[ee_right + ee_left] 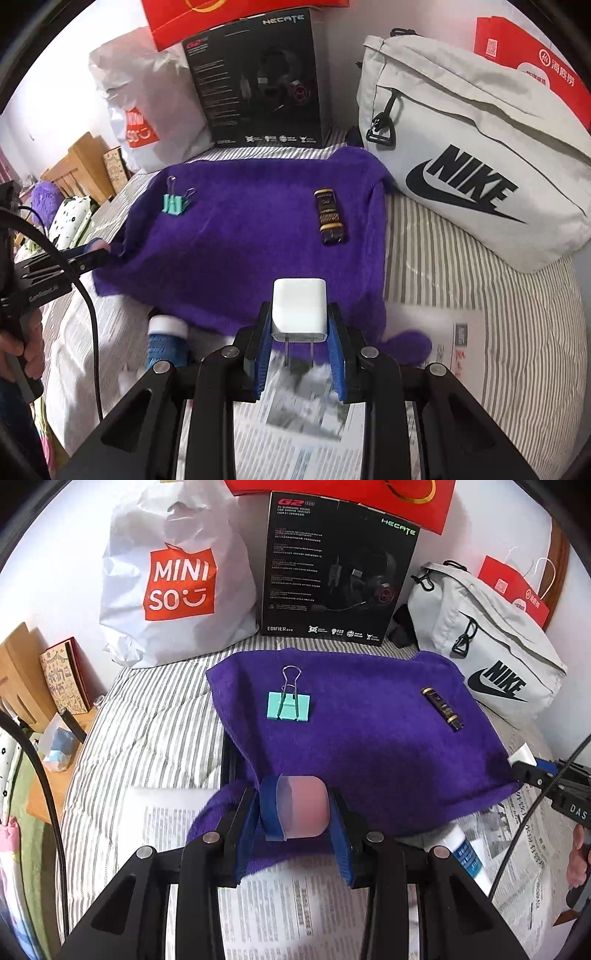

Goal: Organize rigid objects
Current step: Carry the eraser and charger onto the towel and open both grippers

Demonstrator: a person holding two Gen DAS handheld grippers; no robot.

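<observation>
On the striped bed [461,258], a purple towel [369,731] is spread out with newspaper sheets [295,904] at its near edge, and both grippers hang over that near edge, each carrying something. Between the blue pads of the left gripper [295,812], a small translucent pinkish case [301,806] is clamped, the jaws pressed against its two sides. Jaws of the right gripper [299,325] are likewise closed on a white plug-in charger [298,310], held by its body with the two metal prongs pointing back toward the camera. Already lying on the towel are a mint-green binder clip [289,706] toward the left and a dark lipstick-like tube with gold bands [442,709] toward the right, well apart from each other. A white and blue tube [463,853] lies on the newspaper just beside the towel's near edge. Judging by this, the step in hand looks like carrying the two gripped items onto the towel to join those two. The next move calls for bringing each gripper forward over bare purple cloth, lowering until the item nearly rests on the towel, then letting the jaws part. Free space in the middle and near part of the towel seems ample; the charger should go down clear of the lipstick-like tube, and the case clear of the binder clip.
</observation>
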